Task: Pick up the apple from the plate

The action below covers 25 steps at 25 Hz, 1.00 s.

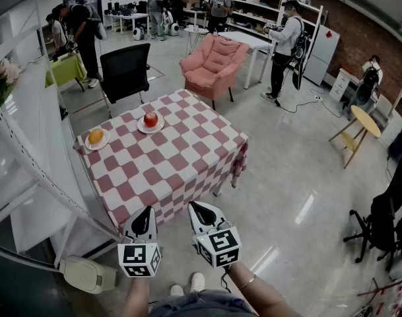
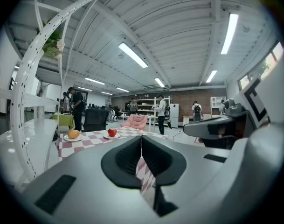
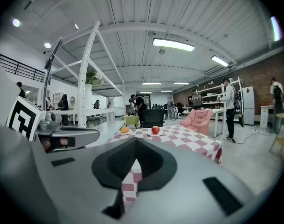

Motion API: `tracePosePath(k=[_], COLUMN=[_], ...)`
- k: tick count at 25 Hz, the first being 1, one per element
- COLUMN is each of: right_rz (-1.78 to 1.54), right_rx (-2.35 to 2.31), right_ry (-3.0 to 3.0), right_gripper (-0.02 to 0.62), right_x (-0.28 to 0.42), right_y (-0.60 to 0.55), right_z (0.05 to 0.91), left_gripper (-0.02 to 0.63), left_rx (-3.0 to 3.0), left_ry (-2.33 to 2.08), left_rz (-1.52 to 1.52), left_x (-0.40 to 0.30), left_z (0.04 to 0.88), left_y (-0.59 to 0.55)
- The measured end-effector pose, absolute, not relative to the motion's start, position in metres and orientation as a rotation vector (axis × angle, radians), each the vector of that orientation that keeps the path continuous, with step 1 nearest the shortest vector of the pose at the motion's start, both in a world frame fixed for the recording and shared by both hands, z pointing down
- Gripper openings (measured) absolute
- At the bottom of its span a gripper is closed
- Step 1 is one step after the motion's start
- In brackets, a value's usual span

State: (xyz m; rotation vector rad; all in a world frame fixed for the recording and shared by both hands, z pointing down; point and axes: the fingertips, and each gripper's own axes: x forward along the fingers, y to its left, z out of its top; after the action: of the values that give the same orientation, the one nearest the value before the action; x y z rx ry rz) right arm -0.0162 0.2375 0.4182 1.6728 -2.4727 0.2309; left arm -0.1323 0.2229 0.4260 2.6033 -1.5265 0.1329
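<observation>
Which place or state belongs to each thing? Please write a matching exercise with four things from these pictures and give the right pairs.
Things
1. red round apple
2. orange round fruit
3. pink upholstered armchair
4. left gripper

Place or state
a. on the floor behind the checked-cloth table
b. jaws shut, nothing between them
c. on the left white plate
d. on the right white plate

Pairs: 1-d; 2-c; 3-a; 4-b

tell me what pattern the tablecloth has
Pink and white checks on the tablecloth, best seen in the head view.
</observation>
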Motion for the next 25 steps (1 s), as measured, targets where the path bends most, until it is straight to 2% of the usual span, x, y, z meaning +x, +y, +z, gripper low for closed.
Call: tracePosePath(k=[25], right_rz=[0.329], right_rx=[1.655], right_ry=[-2.541], right_gripper=[0.009], right_x=[0.037], right_y=[0.221], right_z=[0.431], left_gripper=[0.018], left_rx=[2.566], left_ry=[-1.608], left_rz=[0.151], left_x=[-0.097], left_z=[0.425], left_y=[0.203])
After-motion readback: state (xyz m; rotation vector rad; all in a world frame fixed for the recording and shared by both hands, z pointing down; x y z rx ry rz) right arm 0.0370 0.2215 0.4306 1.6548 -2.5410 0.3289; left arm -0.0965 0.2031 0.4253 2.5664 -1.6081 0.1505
